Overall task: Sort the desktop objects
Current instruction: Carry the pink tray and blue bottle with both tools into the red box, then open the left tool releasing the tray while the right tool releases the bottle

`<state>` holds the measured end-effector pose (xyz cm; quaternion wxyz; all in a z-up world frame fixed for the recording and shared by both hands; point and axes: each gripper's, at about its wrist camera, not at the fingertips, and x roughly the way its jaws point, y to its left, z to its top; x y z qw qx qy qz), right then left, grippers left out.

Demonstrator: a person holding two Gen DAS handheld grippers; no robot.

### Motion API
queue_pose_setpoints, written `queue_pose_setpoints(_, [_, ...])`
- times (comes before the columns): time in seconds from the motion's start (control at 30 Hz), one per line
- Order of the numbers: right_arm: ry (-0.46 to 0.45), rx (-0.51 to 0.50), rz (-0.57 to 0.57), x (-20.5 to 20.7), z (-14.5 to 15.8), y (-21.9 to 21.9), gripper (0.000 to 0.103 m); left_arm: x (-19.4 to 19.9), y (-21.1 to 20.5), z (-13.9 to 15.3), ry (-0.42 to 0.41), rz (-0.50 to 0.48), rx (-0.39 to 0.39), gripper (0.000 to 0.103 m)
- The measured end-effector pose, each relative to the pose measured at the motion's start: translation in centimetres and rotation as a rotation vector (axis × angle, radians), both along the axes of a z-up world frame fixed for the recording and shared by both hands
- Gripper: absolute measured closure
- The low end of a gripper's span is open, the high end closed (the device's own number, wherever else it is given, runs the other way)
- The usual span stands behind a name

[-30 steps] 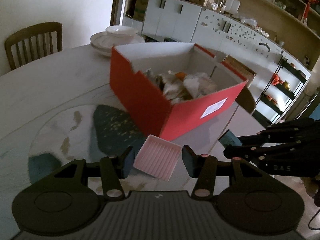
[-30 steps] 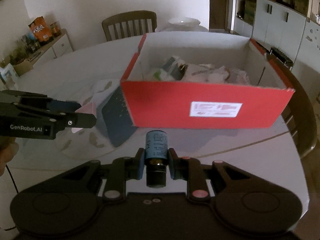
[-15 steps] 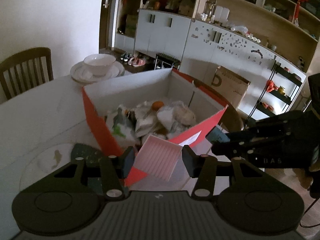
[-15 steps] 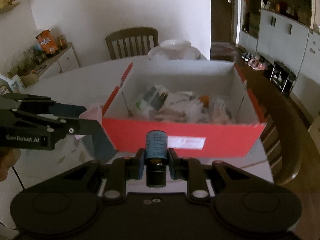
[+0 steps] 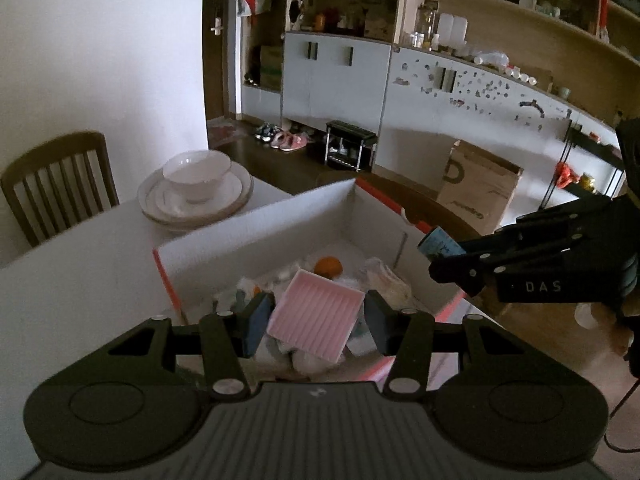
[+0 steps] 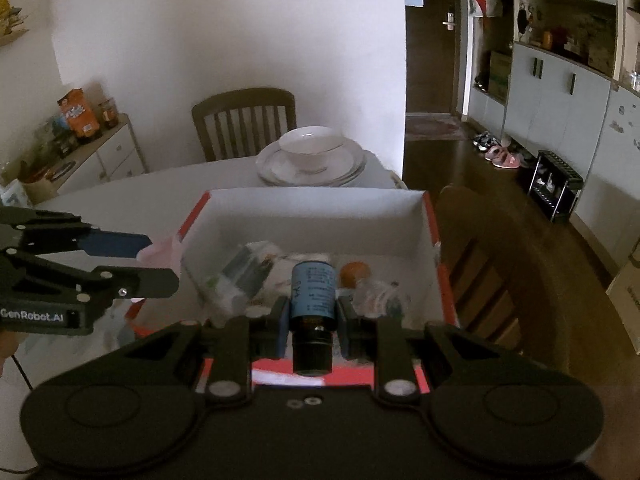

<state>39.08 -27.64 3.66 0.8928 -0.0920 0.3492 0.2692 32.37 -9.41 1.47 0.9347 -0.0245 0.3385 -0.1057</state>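
left gripper (image 5: 316,316) clamps a ribbed pink plastic tray (image 5: 315,322), tilted, above the red cardboard box with white inside (image 5: 256,224) | right gripper (image 6: 312,316) clamps a small dark bottle with blue label (image 6: 313,292), cap toward camera, over the box | box holds crumpled wrappers and a small orange fruit (image 6: 354,271)
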Motion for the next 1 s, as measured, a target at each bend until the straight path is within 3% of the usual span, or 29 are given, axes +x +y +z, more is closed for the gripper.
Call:
queue_pose_setpoints(0.23, [0.02,-0.005,-0.012,3.5,-0.8,-0.1,0.08,4.1,-1.0,-1.0,0.032,0.004,0.06,0.053])
queue_pose_setpoints(0.5, [0.052,-0.043,0.017,6.0,-2.5,1.0,0.08,7.4,-1.7,-4.4,0.109,0.006,0.134,0.053])
queue_pose_setpoints(1.0, [0.143,-0.095,0.061,7.1,-6.0,2.3,0.08,9.3,-0.2,-8.6,0.26,0.024,0.123,0.052])
